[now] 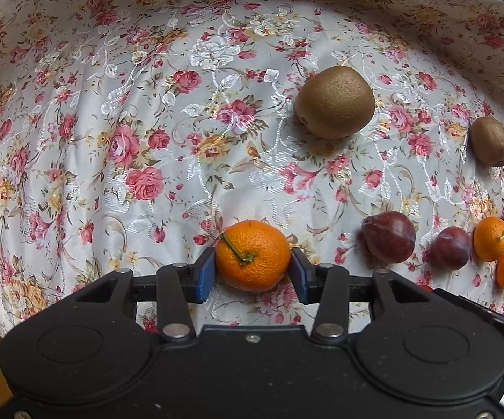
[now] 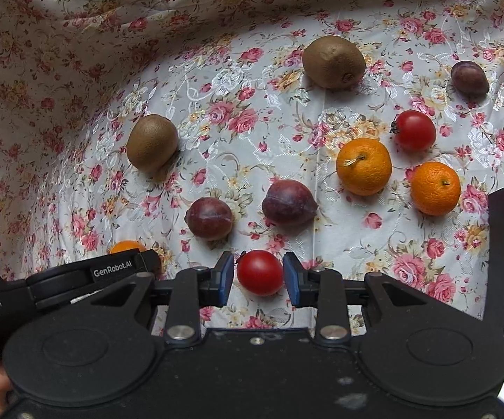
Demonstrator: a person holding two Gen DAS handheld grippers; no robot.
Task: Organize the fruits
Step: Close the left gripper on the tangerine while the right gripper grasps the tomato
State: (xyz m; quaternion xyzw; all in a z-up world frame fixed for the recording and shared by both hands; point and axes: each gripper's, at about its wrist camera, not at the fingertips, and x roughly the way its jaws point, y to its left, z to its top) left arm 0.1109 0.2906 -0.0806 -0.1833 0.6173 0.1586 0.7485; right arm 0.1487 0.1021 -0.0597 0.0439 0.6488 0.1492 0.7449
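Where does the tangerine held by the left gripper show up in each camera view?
Left wrist view: the tangerine sits bottom centre, between the left gripper pads.
Right wrist view: only an orange sliver peeks out at lower left, behind that gripper's arm.
Shared landmark: the two plums side by side.

Soft, even daylight in both views; fairly bright, no harsh glare. Faint sheen on the woven white threads of the floral cloth (image 1: pixel 168 111), strongest mid-frame. Short, soft shadows tucked under each kiwi (image 2: pixel 152 141) and plum (image 2: pixel 288 207). Sharp focus throughout, no motion blur. Strong fisheye bending toward the edges, cloth pattern curving and dimming at the upper corners. Overexposed white patch at the lower right of the right view.
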